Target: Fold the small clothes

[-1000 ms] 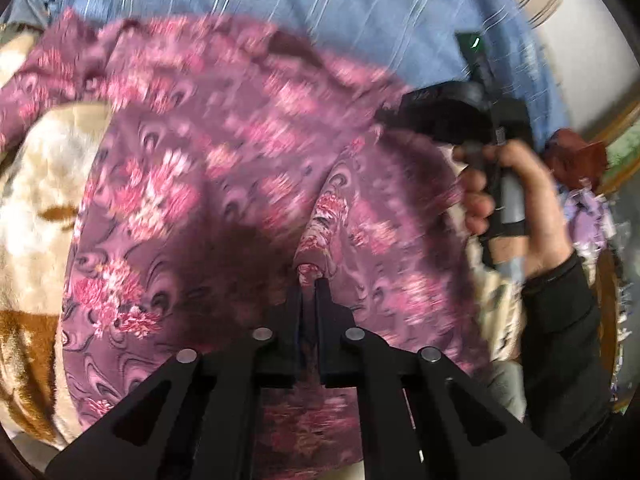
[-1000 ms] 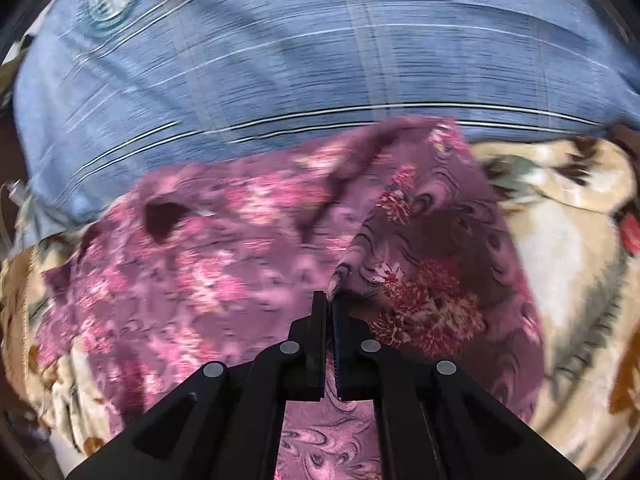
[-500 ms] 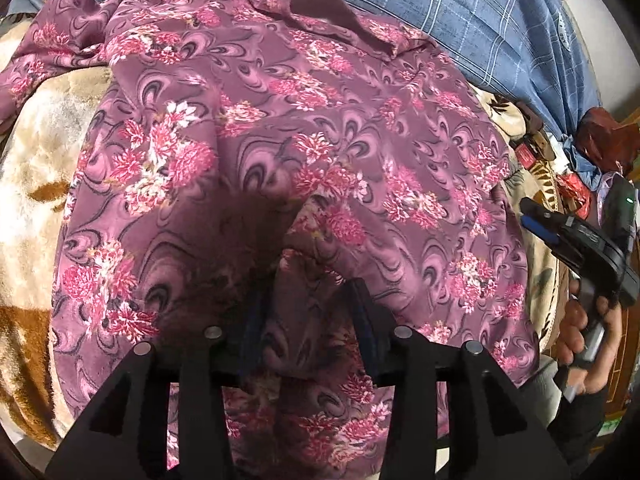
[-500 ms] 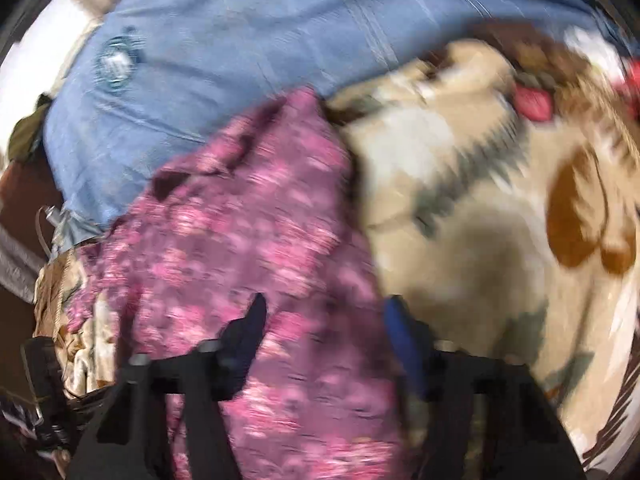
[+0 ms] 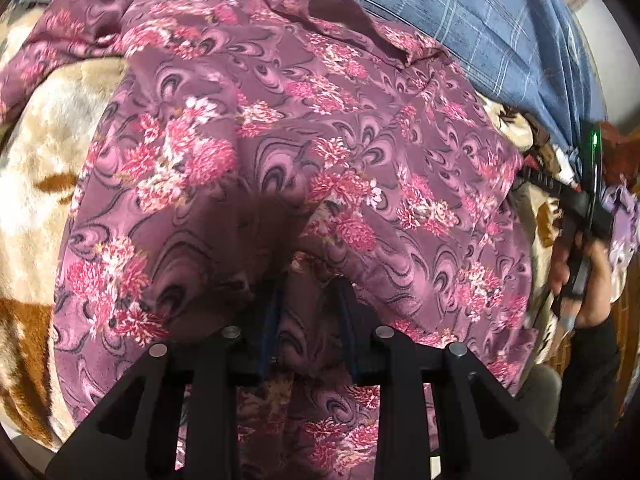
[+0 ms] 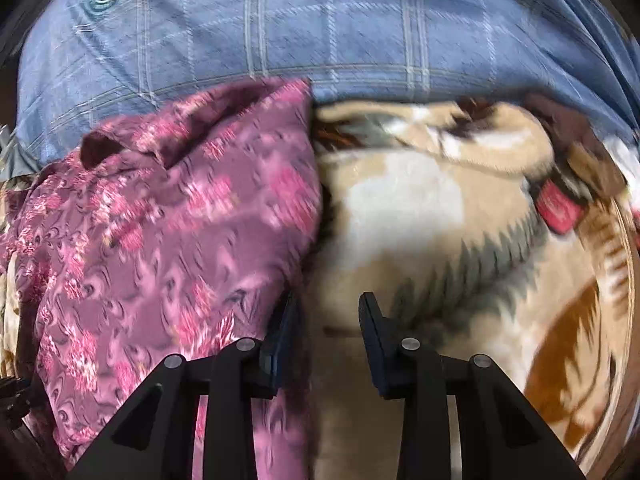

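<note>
A purple floral garment lies spread over a beige patterned blanket. My left gripper hovers low over the garment's near part. Its jaws stand apart and are closing, with a raised fold of the cloth between them. In the right wrist view the garment fills the left half. My right gripper sits at the garment's right edge, over the blanket. Its jaws are closing with only blanket showing in the gap, and its left finger sits against the cloth edge.
A blue checked sheet or pillow lies behind the garment. A person's hand in a dark sleeve holds the right gripper's handle at the right edge of the left wrist view. Mixed small clutter lies at the far right.
Both grippers were shut on the garment and have let go, jaws now apart. The right gripper has swung right, off the cloth to its edge. The garment now lies flatter.
</note>
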A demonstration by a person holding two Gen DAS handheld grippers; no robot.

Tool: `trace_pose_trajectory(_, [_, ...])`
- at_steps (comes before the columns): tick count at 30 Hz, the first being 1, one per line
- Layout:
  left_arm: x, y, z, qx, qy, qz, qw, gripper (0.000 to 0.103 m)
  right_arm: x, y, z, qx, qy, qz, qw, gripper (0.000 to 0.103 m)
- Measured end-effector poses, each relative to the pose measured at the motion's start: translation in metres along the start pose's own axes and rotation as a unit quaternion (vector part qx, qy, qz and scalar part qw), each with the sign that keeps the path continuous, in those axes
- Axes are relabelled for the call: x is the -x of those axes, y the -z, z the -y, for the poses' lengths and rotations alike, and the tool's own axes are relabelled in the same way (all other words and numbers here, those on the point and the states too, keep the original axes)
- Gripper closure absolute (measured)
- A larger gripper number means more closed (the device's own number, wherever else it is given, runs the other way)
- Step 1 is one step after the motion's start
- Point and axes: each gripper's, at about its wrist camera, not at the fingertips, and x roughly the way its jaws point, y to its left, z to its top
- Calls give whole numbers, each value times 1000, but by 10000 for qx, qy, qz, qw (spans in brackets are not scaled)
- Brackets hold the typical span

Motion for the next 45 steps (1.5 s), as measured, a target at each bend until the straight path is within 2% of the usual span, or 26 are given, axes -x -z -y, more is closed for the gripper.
trace_pose_trajectory(2, [-1,1,3,-83,-89,20,9999,78,0,-10,-6,201,-34,148,9997,69])
trace_pose_trajectory(3, [0,1,3,-105,-122,29,9999,86,-1,-13,-7,223,16,204,9995,70])
trace_pose_trajectory(4, [1,1,2,-115,-170,46,9998,91,-6,-17,-7,199,47,215,9996,77])
trace_pose_trajectory(6, [2,1,-2,-63,-84,36,9999,95,-12,-19,-4,174,28,165,9997,102])
trace_pose_trajectory(7, [3,1,-4,-37,-46,21,10000,96,-12,-18,2,55,71,178,9998,103])
trace_pose_trajectory(11, [4,-2,-9,103,115,-55,9999,96,12,-10,23,-493,-351,551,9966,103])
trace_pose_trajectory(14, [2,-4,-17,287,292,-148,9990,96,15,-1,16,-113,-543,465,9974,100])
trace_pose_trajectory(15, [2,-4,-19,326,343,-155,9988,96,14,3,12,19,-506,434,9978,92])
trace_pose_trajectory(16, [4,-4,-19,333,364,-137,9987,97,7,10,8,210,-426,330,9983,72])
trace_pose_trajectory(17, [6,-4,-18,341,381,-112,9986,98,3,14,6,315,-399,257,9984,62])
trace_pose_trajectory(21, [24,-8,-25,489,613,125,9968,99,-1,16,-7,543,-489,319,9968,63])
trace_pose_trajectory(23, [26,-10,-27,499,536,173,9972,99,1,9,-16,676,-634,443,9947,64])
trace_pose_trajectory(26, [16,-9,-30,514,446,28,9977,99,-11,-4,-26,819,-425,372,9950,66])
trace_pose_trajectory(27, [15,-9,-29,486,394,16,9980,99,-16,-8,-28,828,-363,372,9952,72])
trace_pose_trajectory(28, [16,-9,-30,474,367,26,9982,99,-20,-11,-27,822,-326,391,9953,88])
trace_pose_trajectory(31, [16,-9,-30,486,329,24,9983,99,-11,-13,-17,503,-268,512,9971,100])
trace_pose_trajectory(34, [10,-7,-28,446,190,-21,9988,99,4,-5,15,-136,-128,741,9971,103])
trace_pose_trajectory(37, [9,-7,-25,361,98,-15,9993,99,-13,6,46,-684,82,456,9966,103])
trace_pose_trajectory(38, [9,-7,-25,351,91,-23,9993,98,-12,9,49,-721,19,461,9963,103])
trace_pose_trajectory(39, [8,-7,-25,335,80,-43,9994,97,-5,13,50,-716,-249,551,9956,103])
trace_pose_trajectory(41, [6,-7,-22,309,21,-48,9995,96,10,19,44,-683,-543,720,9936,100])
trace_pose_trajectory(44, [3,-7,-16,134,-161,-14,9998,95,25,27,33,-658,-832,768,9914,75])
trace_pose_trajectory(45, [2,-7,-14,94,-202,3,9998,95,27,29,28,-663,-922,722,9909,64])
